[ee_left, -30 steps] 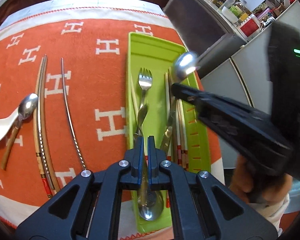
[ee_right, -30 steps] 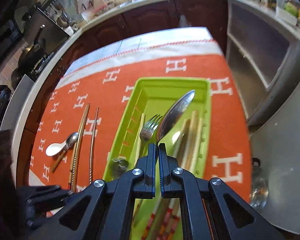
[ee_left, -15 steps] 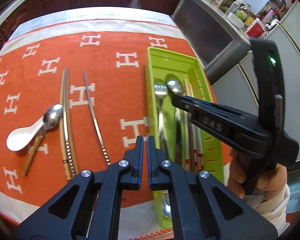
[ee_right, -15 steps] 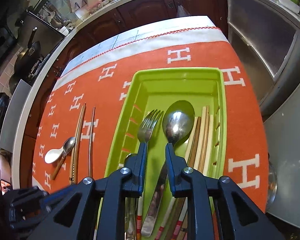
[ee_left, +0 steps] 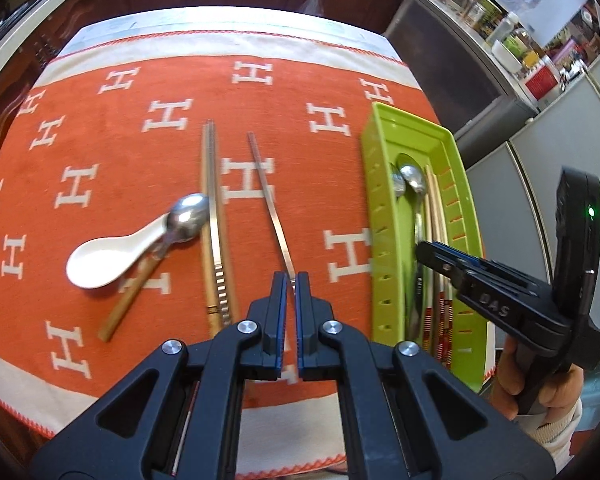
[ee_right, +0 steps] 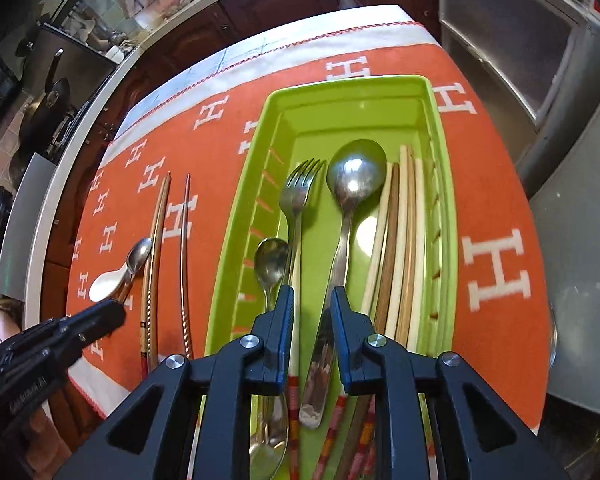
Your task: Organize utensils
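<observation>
- Left wrist view: the left gripper [ee_left: 291,280] sits nearest, its jaws pressed together with nothing between them, pointing steeply down at the orange cloth [ee_left: 112,168].
- Just past its fingertips lies the single metal chopstick [ee_left: 271,208]. Its long axis runs away from the gripper, leaning slightly left at the far end, so it is almost in line with the fingers and its near end sits right at the tips.
- To the left of that, 1 pair of chopsticks [ee_left: 214,232] lies side by side on the same near-to-far axis, wood handles toward the camera.
- Further left, the wooden-handled metal spoon [ee_left: 186,216] rests with its bowl against the pair, and its handle slants back toward the near left; the white ceramic spoon [ee_left: 108,256] touches it.
- These loose pieces all lie on the left gripper's side, so I judge the left hand the nearer one for the next pick, most likely the single chopstick.
- Right wrist view: the right gripper [ee_right: 312,300] hangs over the green tray [ee_right: 446,216] with its jaws narrowly apart and pressing on nothing; the large spoon [ee_right: 354,184] lies flat in the tray below the gap, its handle running between the tips.
- Beside it in the tray are the fork [ee_right: 300,196], a small spoon [ee_right: 272,264] and a row of chopsticks [ee_right: 404,232] along the right wall, all lengthwise.
- The tray lies well to the right of the loose pieces, its long axis parallel to theirs.
</observation>
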`<state>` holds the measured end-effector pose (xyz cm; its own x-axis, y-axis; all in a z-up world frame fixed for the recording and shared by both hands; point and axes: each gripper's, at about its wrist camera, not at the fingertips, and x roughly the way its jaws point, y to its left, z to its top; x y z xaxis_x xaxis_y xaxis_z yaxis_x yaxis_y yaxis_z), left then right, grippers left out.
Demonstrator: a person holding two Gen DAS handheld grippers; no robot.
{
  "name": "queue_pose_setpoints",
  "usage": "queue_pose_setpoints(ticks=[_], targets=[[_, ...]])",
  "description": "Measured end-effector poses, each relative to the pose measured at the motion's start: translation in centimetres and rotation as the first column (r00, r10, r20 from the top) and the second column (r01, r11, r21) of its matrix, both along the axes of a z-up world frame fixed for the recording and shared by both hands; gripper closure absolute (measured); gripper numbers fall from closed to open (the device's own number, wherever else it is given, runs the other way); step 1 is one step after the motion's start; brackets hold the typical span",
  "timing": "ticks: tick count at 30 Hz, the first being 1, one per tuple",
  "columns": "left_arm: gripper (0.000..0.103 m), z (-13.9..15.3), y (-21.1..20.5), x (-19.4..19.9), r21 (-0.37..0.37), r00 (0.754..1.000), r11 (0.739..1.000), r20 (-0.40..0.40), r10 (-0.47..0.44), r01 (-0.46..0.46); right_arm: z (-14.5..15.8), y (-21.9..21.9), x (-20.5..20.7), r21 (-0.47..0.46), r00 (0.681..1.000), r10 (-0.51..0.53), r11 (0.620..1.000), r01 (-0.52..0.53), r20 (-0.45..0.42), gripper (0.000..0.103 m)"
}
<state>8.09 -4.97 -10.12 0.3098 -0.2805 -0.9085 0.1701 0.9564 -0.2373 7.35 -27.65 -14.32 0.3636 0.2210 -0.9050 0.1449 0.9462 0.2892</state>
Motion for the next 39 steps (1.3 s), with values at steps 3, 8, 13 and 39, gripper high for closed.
queue_pose_setpoints(ticks=[3,8,13,39], targets=[[0.103,0.1,2.1,-0.1,-0.001,0.999,1.000,0.007,0.031,-0.031,0.8,0.3,-0.9,0.013,1.000,-0.011,1.000,0.011,0.016,0.084],[0.103,0.0,5.7,-0.3,-0.013,0.996,0.996,0.008,0.091,-0.091,3.3,2.1,-1.9,0.016,0.998,0.014,1.000,-0.015,0.064,0.084],[0.103,0.1,9.1,-0.5,-0.020,0.990,0.991,0.024,0.136,-0.136,5.7,4.9,-1.9,0.029,0.994,0.049,0.998,-0.052,0.101,0.084],[0.075,-5.5,17.2,4.3,-0.161,0.990,0.979,-0.085,0.116,-0.129,1.0,18.4,2.0,0.132,0.975,0.216,0.966,-0.220,0.044,0.082]])
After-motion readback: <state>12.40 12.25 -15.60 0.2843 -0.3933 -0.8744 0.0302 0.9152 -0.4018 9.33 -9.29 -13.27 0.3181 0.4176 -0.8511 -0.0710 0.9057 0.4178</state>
